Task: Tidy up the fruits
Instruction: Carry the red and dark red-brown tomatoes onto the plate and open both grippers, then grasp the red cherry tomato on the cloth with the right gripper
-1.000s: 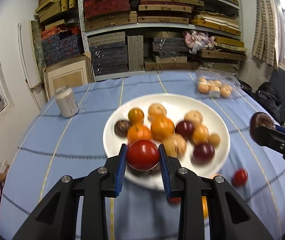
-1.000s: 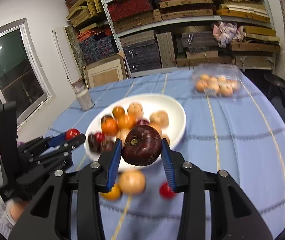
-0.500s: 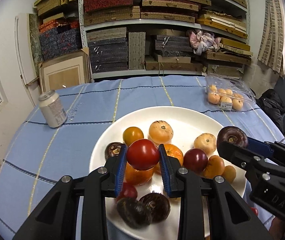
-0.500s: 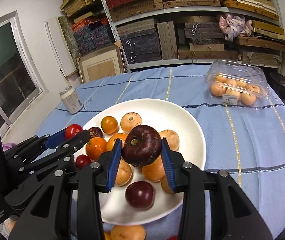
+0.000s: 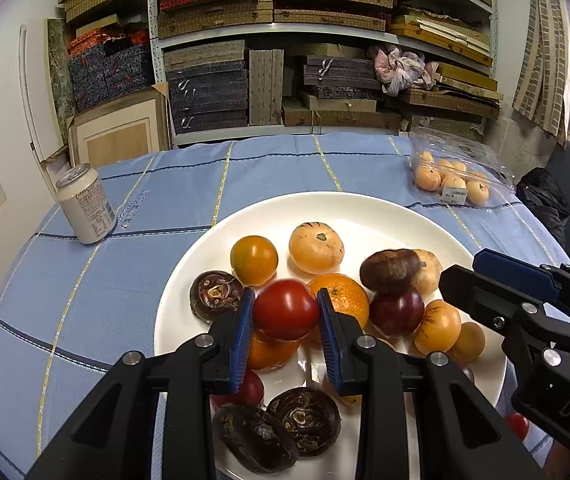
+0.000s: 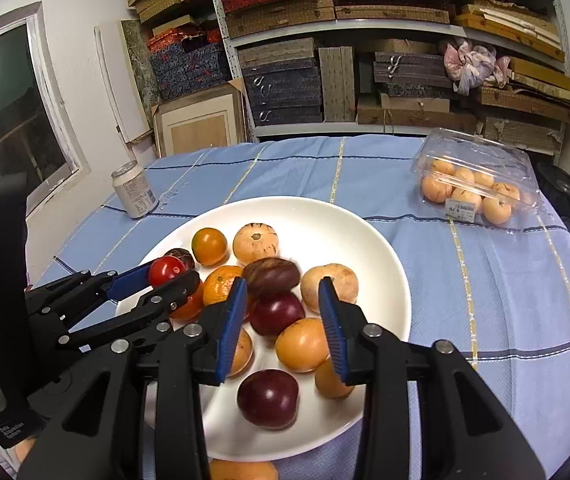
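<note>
A white plate (image 5: 173,312) (image 6: 389,264) on the blue tablecloth holds several oranges, pale round fruits, dark plums and dark brown fruits. My left gripper (image 5: 285,312) is shut on a red tomato (image 5: 285,309) just above the plate's near-left part; the tomato also shows in the right wrist view (image 6: 166,270). My right gripper (image 6: 281,312) is open and empty above the plate. A dark brown fruit (image 6: 271,275) (image 5: 389,270) lies on top of a plum (image 6: 277,312), just beyond the right gripper's open jaws.
A drink can (image 5: 85,210) (image 6: 134,190) stands at the left of the table. A clear plastic box of pale fruits (image 5: 455,178) (image 6: 473,188) sits at the far right. Loose fruit lies by the plate's near edge (image 6: 243,470) (image 5: 517,424). Stacked shelves stand behind.
My right gripper has opened and let go of the dark brown fruit, which now rests on the pile. Both grippers moved forward over the plate. The left gripper still holds the tomato.
</note>
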